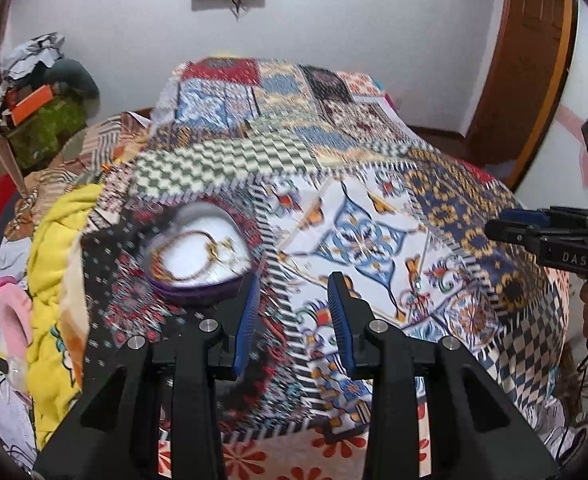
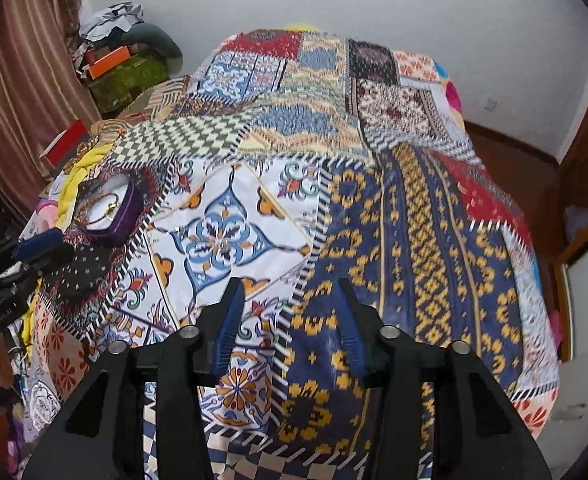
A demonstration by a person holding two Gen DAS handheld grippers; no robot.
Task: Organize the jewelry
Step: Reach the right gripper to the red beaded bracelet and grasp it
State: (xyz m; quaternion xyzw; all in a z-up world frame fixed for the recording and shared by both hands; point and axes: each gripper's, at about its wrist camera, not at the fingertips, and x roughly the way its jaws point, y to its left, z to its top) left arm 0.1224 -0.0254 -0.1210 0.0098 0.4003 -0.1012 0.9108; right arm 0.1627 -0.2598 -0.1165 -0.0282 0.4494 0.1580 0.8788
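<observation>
We hold both the left hand-held gripper [image 1: 294,312] and the right hand-held gripper [image 2: 289,320] spread and empty. The heart-shaped jewelry box [image 1: 197,256] sits on the bed [image 1: 374,208], ahead-left of the left hand-held gripper. Its gold chains [image 1: 217,248] look light, limp and slippery; pinch a single strand gently.

This is a bedroom in a home. A bed under a many-coloured patchwork bedspread [image 2: 374,184] fills the room, with a brown wooden door [image 1: 526,60] beyond it, striped brown curtains [image 2: 25,60] at the side, and a heap of clothes and boxes [image 2: 121,60] in the corner.
</observation>
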